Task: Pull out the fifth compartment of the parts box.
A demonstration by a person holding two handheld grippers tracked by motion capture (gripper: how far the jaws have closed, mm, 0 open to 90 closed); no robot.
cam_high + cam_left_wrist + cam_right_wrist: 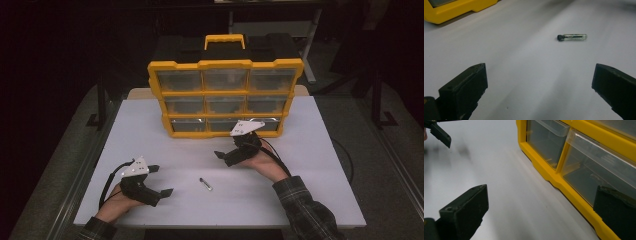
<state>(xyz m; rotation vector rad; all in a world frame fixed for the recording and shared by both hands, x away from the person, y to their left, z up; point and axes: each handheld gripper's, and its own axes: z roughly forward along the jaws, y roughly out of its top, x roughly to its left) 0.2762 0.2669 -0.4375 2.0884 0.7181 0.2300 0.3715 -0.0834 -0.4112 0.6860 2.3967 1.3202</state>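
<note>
a small glass vial point(205, 184) with a black cap lies flat on the white table point(310, 150), lower centre of the high view. the left gripper point(162, 181), lower left, has its jaws spread wide, empty. the right gripper point(230, 150), centre, gapes wide near the yellow organizer point(225, 64) of 9 clear drawers.

One white table point(150, 125), bearing one yellow organizer point(226, 97) with nine clear drawers point(225, 78) in three rows of three and one yellow handle point(224, 39) on top. One small glass vial point(205, 184) with one black cap, lying alone on the tabletop. Two black grippers, left point(161, 180) and right point(223, 154), two jaws apiece, each topped by one grey plate point(133, 168). Two forearms, one plaid sleeve point(305, 207) on each.
</note>
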